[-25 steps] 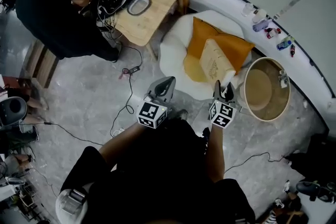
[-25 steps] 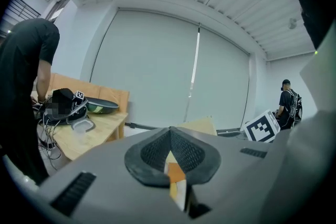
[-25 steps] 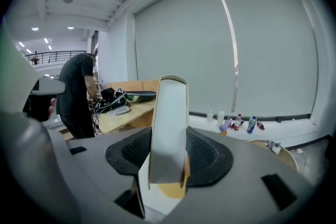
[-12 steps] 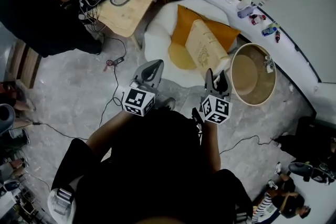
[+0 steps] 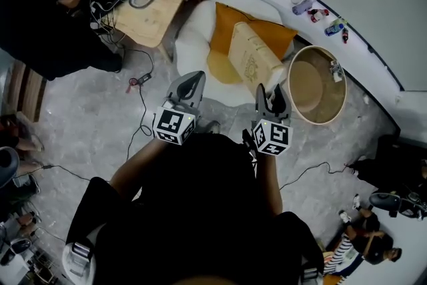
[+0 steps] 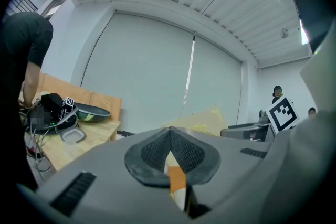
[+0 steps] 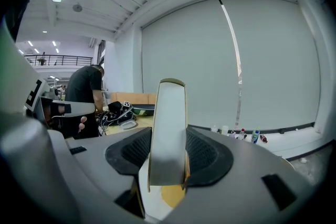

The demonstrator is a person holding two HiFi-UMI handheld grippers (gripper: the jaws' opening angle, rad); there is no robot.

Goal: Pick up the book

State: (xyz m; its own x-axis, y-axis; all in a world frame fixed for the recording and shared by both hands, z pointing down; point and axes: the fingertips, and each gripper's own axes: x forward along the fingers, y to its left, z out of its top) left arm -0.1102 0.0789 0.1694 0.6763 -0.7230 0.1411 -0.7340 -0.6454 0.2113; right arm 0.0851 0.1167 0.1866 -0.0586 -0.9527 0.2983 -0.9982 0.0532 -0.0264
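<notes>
Clamping the tan book by its near end between the right gripper jaws, tilted above the orange cushion on a white seat; holding the left gripper jaws closed on nothing alongside.

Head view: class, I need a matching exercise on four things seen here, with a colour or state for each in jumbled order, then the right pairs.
Things:
1. book
2. left claw
3. cushion
4. tub

Colour or state:
A. orange
B. shut, with nothing in it
C. clamped in the right claw
D. round, open on top

Pairs: 1-C, 2-B, 3-A, 4-D
</notes>
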